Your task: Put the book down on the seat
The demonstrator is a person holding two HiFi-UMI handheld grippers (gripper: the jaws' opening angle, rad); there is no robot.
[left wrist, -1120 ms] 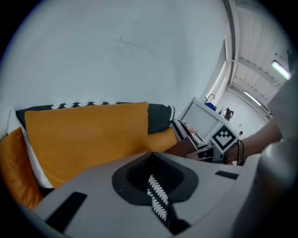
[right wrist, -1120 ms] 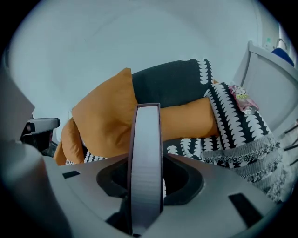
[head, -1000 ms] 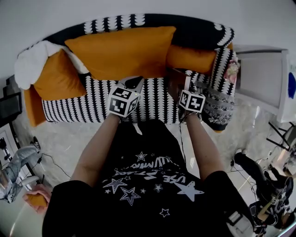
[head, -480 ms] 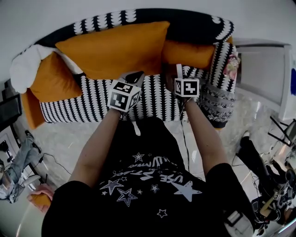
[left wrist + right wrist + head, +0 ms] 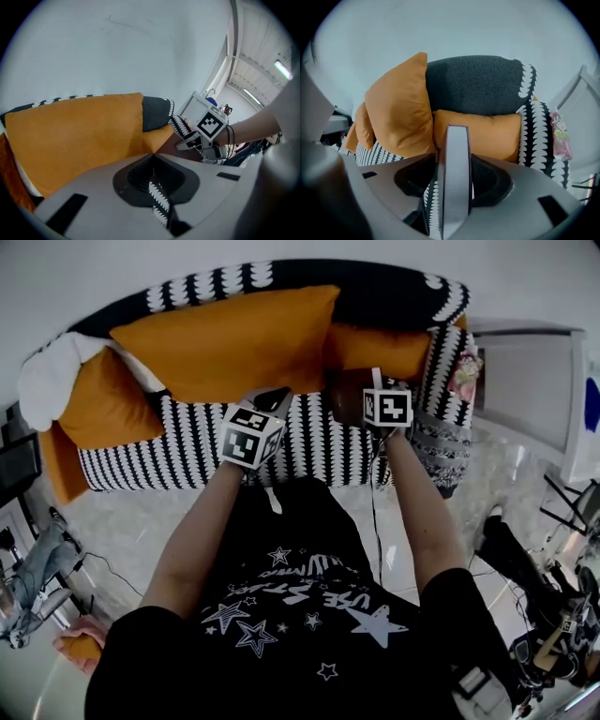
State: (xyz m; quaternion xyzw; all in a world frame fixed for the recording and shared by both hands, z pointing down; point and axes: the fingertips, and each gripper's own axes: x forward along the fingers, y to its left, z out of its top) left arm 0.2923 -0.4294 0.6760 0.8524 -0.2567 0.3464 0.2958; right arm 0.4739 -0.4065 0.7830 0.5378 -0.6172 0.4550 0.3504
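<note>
The book [image 5: 455, 178] is seen edge-on in the right gripper view, its grey page edge upright between my right gripper's [image 5: 454, 161] jaws. Those jaws have just been opening, and striped seat fabric shows in a gap beside the book. In the head view the dark brown book [image 5: 347, 395] stands over the black-and-white patterned seat [image 5: 187, 442], by the small orange cushion [image 5: 380, 348], with the right gripper [image 5: 364, 401] around it. My left gripper [image 5: 277, 395] hovers over the seat's middle. Its jaws [image 5: 153, 157] are shut and empty.
A large orange cushion [image 5: 225, 338] leans on the sofa back, with another orange cushion [image 5: 108, 399] and a white throw [image 5: 47, 376] at the left end. The patterned sofa arm [image 5: 441, 427] is close to the right gripper. A white cabinet [image 5: 525, 381] stands further right.
My right gripper has moved further in over the seat toward the small cushion, rolling a little, with the book between its jaws. The left gripper has hardly moved.
</note>
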